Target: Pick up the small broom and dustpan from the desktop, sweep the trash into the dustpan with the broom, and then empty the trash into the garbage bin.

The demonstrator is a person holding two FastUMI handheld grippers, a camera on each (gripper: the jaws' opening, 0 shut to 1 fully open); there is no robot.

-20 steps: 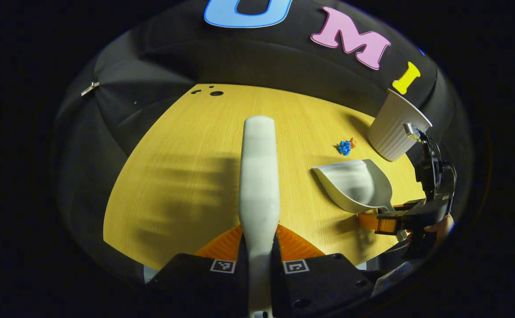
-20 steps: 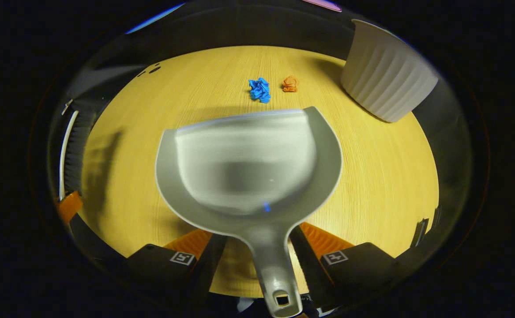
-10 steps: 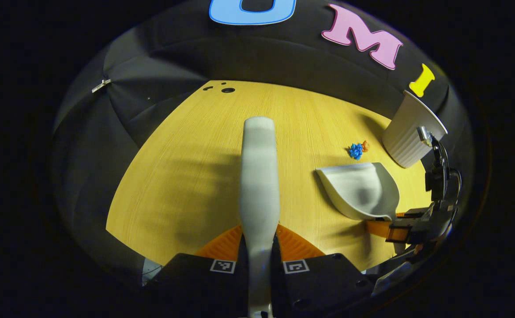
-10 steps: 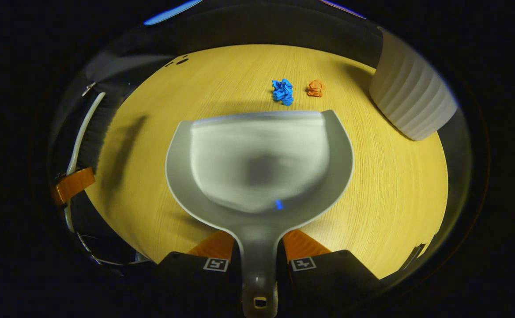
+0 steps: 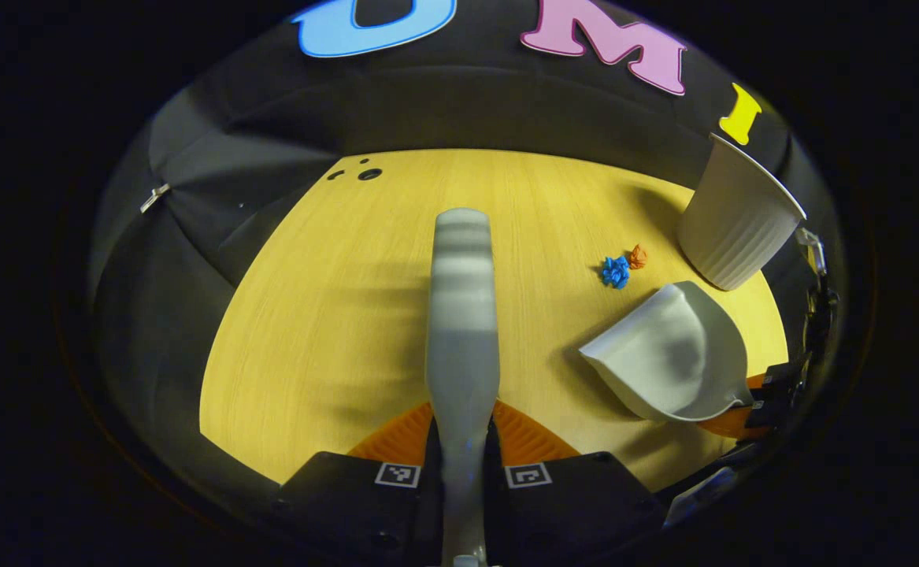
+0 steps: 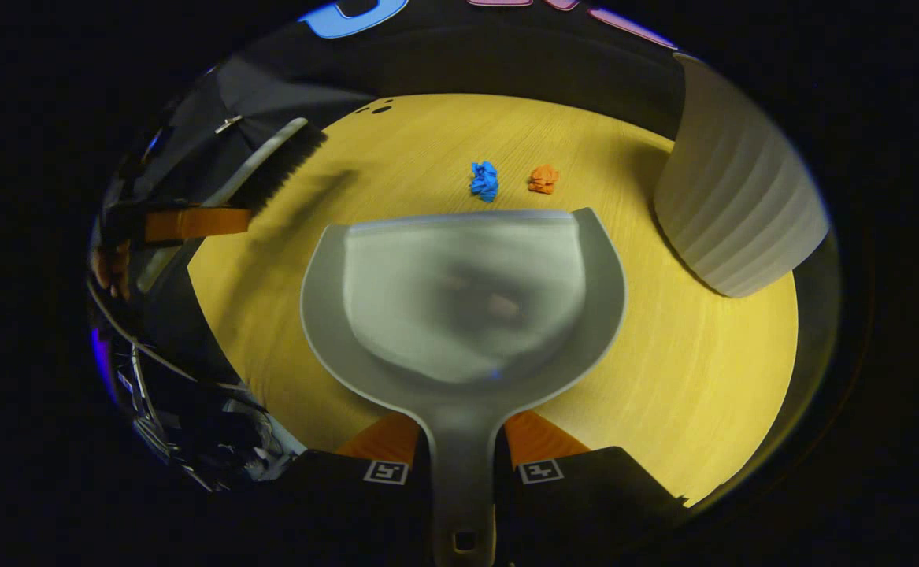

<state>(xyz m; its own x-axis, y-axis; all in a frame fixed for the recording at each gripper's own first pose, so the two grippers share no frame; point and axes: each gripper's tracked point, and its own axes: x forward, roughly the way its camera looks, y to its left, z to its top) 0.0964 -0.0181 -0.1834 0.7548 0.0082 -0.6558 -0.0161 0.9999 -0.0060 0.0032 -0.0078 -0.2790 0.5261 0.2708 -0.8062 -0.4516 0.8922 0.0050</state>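
- Since the earlier frames the dustpan (image 6: 463, 295) had swung: in the left gripper view its mouth had faced left, and now it pointed up toward the scraps. The bin (image 5: 735, 216) had slid closer in the right gripper view, and the broom (image 6: 270, 169) had risen into sight at upper left.
- Nearest, the right gripper (image 6: 459, 465) was closed on the dustpan's handle, both orange fingers pressed against it; the pan ran straight ahead along the fingers, its lip farthest out.
- The left gripper (image 5: 463, 465) was likewise clamped on the broom, whose pale back (image 5: 463, 315) stretched straight forward over the table (image 5: 333, 315); in the right gripper view its dark bristles hung off to the pan's left.
- Just past the pan's lip lay the blue scrap (image 6: 484, 180) and the orange scrap (image 6: 542, 179), side by side, close together, apart from the lip.
- The deciding relation, as I judged it: scraps sat dead ahead of the pan's mouth, so the broom had to come round behind them and pull toward the lip.
- The pan was nearer the scraps than the broom was.
- The bin stood just right of the scraps, crowding that side; open table lay left, giving the broom its way in.
- The table's far edge lay well beyond.
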